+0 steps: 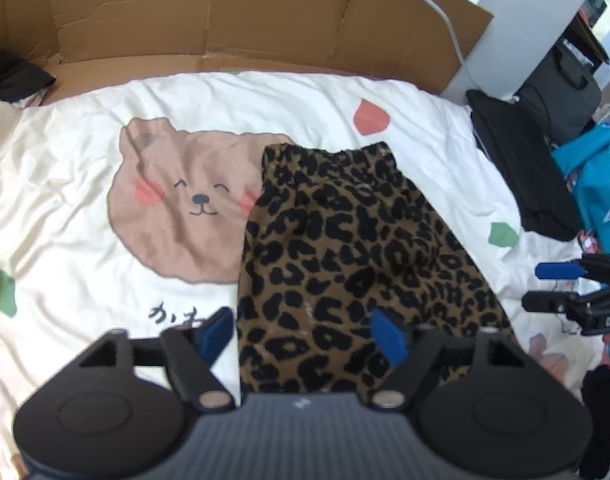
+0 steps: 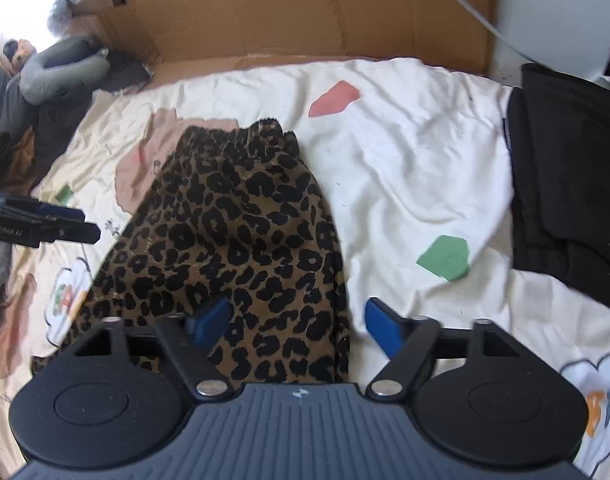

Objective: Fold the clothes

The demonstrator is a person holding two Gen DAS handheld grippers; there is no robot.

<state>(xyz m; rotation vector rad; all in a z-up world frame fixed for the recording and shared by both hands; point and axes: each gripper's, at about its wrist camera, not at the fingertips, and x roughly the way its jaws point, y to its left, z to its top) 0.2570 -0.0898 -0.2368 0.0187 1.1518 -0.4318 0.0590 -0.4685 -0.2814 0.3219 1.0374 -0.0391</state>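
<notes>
A leopard-print garment [image 1: 345,256] lies on the white bear-print bed cover [image 1: 65,184], its gathered waistband at the far end. My left gripper [image 1: 305,338] hovers open over the garment's near left edge, nothing between its blue pads. In the right wrist view the same garment [image 2: 233,240] stretches from the near edge to the middle of the bed. My right gripper [image 2: 297,326] is open above its near right edge, empty. Each gripper shows in the other's view: the right gripper [image 1: 549,286] at the far right, the left gripper [image 2: 77,222] at the far left.
A flattened cardboard sheet [image 1: 225,20] stands behind the bed. Black clothing [image 2: 565,184] lies on the bed's right side, with a teal printed garment [image 1: 601,184] beyond it. A grey neck pillow [image 2: 61,68] and dark items sit at the left.
</notes>
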